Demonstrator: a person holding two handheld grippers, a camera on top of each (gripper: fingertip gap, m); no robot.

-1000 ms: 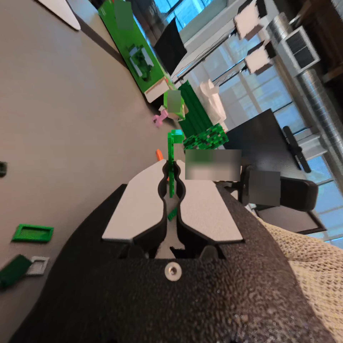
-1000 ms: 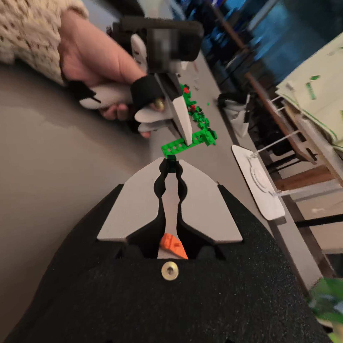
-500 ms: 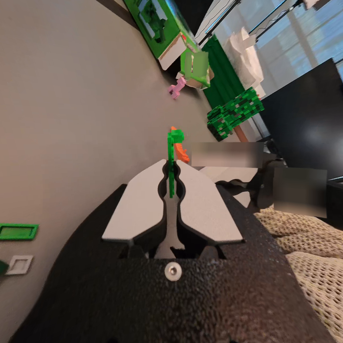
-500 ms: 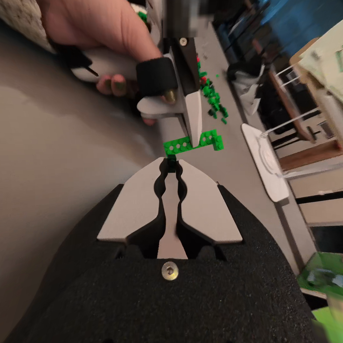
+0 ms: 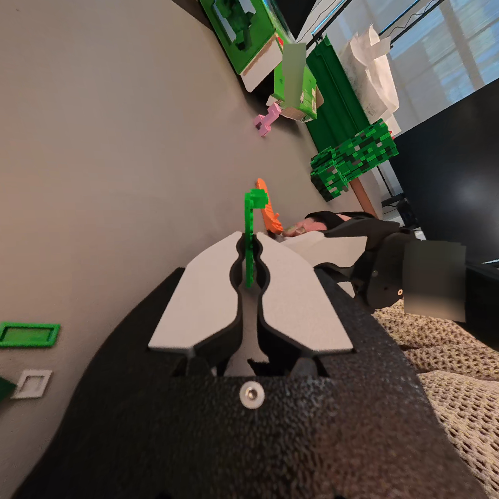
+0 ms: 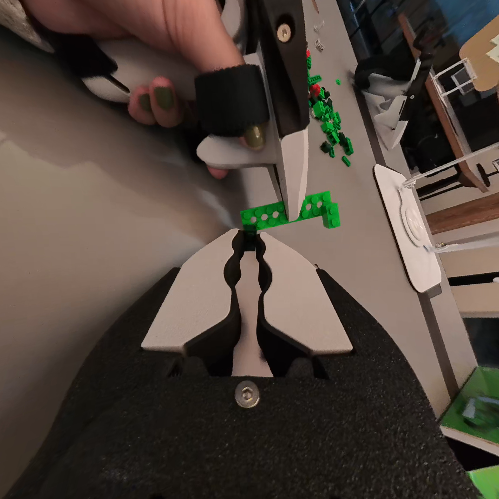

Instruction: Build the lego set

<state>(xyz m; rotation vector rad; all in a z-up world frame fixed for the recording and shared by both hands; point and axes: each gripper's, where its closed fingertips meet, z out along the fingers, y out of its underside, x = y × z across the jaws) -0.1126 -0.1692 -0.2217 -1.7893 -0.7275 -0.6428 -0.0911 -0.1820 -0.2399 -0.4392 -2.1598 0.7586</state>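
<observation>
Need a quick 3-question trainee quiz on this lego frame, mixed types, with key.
1. True or false: the left gripper is shut on the bright green plate.
2. The right gripper holds: A) an orange piece B) a dark green brick C) nothing.
3. Fill in: the dark green brick is at the plate's ___ end, away from the attached bright green brick.

Key: 1 true; 2 B; 3 bare.

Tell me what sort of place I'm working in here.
Probably an office or lab workspace: a grey table strewn with loose lego bricks, a green set box at its edge, and a dark monitor in front of large windows.
</observation>
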